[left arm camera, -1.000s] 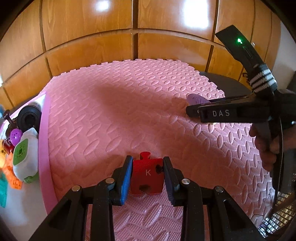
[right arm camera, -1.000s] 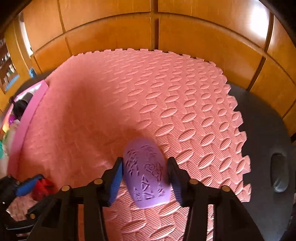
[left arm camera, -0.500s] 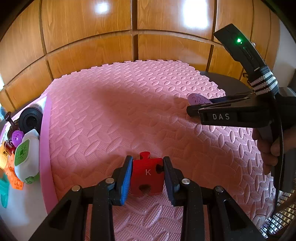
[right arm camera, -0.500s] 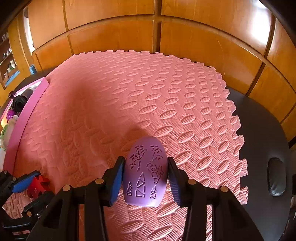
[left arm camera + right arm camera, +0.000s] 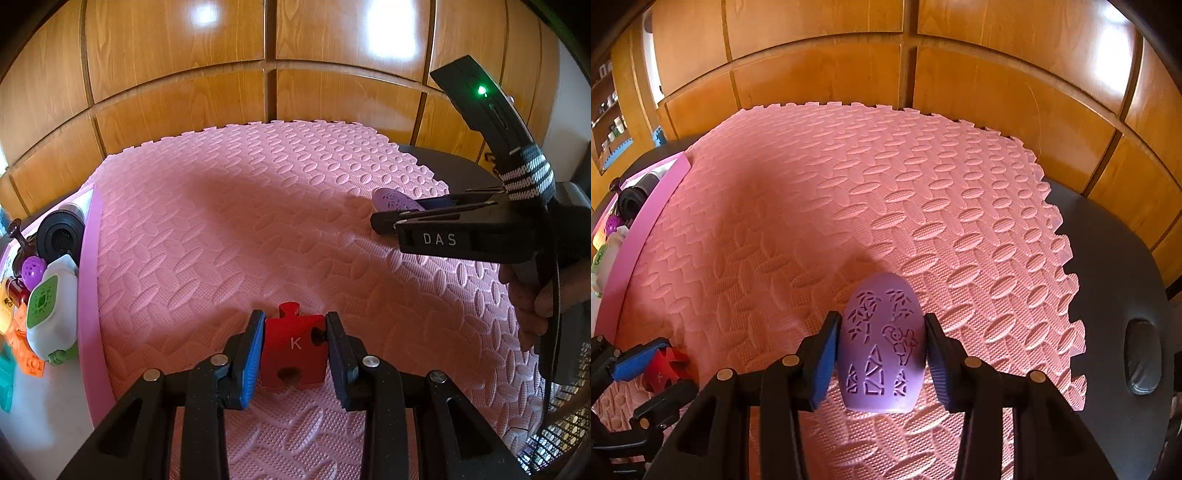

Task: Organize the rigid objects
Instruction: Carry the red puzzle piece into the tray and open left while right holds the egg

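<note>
Both pieces gripped: left gripper (image 5: 294,347) pinching red K puzzle piece (image 5: 293,349), right gripper (image 5: 881,354) clamping purple embossed shell (image 5: 882,345). Next, probably: carry toward pink tray (image 5: 88,280), release gently.

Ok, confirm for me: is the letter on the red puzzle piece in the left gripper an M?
No: the red puzzle piece between the left gripper pads bears a white K.

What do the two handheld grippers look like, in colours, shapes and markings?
Each gripper, left and right, is a matte black frame with two angled fingers, silver rivets at the joints and ribbed blue pads. Seen from the side, the right one carries white letters "DAS", a black-and-white striped strap and a black module with a green light.
</note>
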`<action>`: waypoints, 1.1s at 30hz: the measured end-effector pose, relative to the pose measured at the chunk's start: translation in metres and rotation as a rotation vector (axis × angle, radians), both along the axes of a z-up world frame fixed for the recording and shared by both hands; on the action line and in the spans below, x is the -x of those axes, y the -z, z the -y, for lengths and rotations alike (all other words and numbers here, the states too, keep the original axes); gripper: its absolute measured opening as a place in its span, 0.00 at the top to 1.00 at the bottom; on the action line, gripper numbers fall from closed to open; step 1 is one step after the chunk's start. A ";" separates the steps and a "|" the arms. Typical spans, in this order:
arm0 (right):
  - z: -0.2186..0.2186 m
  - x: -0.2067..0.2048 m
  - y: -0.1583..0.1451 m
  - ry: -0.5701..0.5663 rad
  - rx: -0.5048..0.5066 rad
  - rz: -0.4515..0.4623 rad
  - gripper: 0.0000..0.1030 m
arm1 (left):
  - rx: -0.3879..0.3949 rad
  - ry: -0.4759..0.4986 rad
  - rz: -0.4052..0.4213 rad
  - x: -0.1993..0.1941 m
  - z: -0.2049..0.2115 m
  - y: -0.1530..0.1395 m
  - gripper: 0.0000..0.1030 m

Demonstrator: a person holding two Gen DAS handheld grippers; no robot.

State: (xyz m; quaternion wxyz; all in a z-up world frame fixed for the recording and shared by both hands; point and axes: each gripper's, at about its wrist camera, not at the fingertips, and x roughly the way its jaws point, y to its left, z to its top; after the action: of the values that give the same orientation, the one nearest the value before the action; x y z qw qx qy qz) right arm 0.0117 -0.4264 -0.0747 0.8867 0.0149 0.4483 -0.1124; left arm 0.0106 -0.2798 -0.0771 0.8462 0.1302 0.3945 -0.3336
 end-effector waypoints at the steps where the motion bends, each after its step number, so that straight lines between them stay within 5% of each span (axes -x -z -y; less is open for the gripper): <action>1: -0.001 0.000 0.000 -0.004 0.007 0.003 0.57 | 0.001 0.000 -0.001 0.000 0.000 0.000 0.68; 33: -0.002 -0.002 0.003 -0.007 0.020 0.034 0.58 | 0.042 -0.038 0.003 0.007 -0.009 -0.019 0.69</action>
State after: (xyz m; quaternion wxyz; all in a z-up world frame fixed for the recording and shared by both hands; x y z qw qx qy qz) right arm 0.0135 -0.4241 -0.0774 0.8947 0.0064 0.4320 -0.1132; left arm 0.0035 -0.2705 -0.0584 0.8554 0.1055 0.3887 -0.3256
